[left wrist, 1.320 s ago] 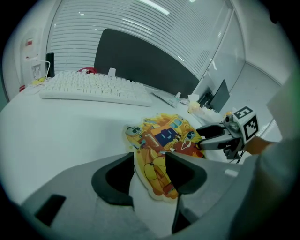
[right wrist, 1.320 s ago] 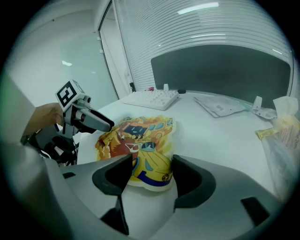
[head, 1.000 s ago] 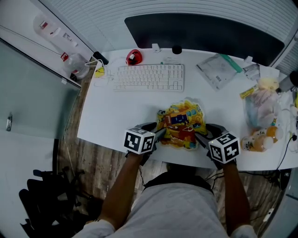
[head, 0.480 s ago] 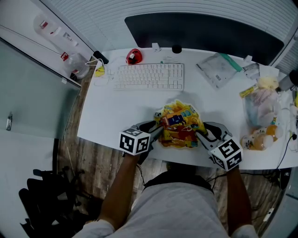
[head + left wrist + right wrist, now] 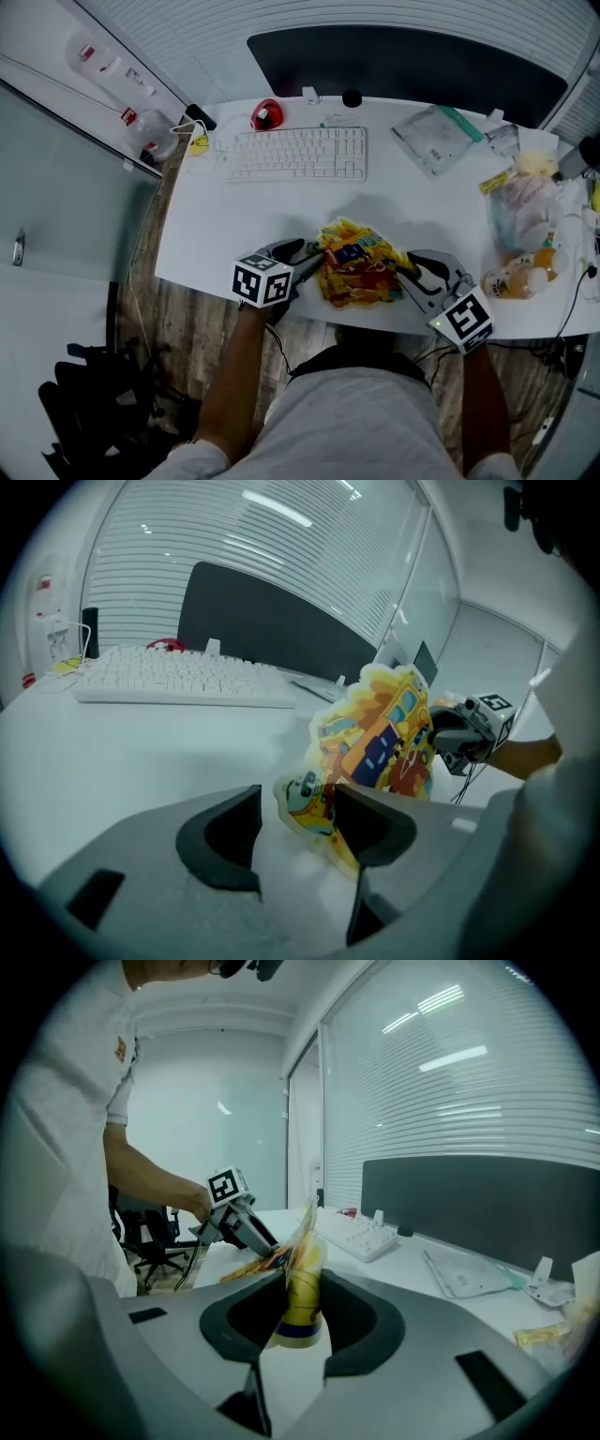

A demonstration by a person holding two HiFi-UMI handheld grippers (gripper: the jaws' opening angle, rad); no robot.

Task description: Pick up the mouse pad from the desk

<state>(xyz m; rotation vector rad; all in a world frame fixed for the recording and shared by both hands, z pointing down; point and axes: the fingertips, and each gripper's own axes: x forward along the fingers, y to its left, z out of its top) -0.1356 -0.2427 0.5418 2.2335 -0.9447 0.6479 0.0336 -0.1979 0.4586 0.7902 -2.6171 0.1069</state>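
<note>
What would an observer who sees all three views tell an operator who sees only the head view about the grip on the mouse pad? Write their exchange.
Operator: Is the left gripper gripping the mouse pad?
Observer: No. Its own view shows its jaws opening, the pad's corner ungripped between them.
Operator: And the right gripper?
Observer: Its jaws are closing, pads pressing the pad's edge.
Operator: Is the pad flat?
Observer: No, the left gripper view shows it tilted up off the desk.
</note>
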